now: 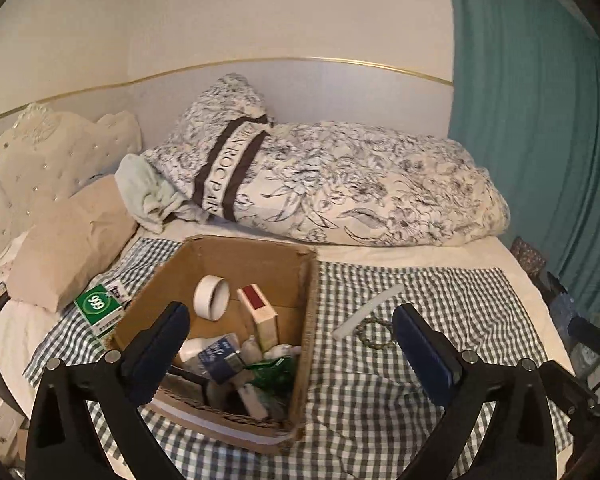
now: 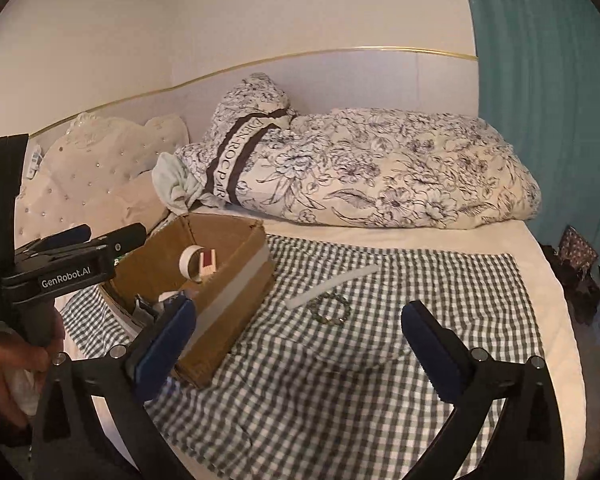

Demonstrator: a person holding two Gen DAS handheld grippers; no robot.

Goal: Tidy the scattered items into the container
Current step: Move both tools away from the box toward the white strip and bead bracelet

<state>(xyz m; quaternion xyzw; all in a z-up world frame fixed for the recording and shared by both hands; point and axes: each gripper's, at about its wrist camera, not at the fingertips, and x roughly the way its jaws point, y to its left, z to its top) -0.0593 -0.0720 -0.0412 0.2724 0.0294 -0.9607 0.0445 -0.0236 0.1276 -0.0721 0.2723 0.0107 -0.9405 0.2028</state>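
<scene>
An open cardboard box (image 1: 309, 300) stands on the checked cloth (image 1: 432, 364). It holds a white tape roll (image 1: 212, 298), a red-and-cream carton (image 1: 258, 316), a white bottle (image 1: 204, 350) and several other small items. My left gripper (image 1: 292, 316) hangs open over the box's near side, with nothing between its pads. To the right of the box lie a white strip (image 2: 332, 282) and a bead bracelet (image 2: 332, 310). My right gripper (image 2: 300, 312) stands open just short of them and is empty. A green carton (image 1: 98, 310) lies left of the box.
A rolled floral duvet (image 1: 360, 184) lies across the back of the bed. A beige pillow (image 1: 68, 248) and a tufted headboard (image 1: 32, 152) are at the left, a teal curtain (image 1: 540, 120) at the right. A person's hand (image 2: 8, 372) holds the left gripper's handle.
</scene>
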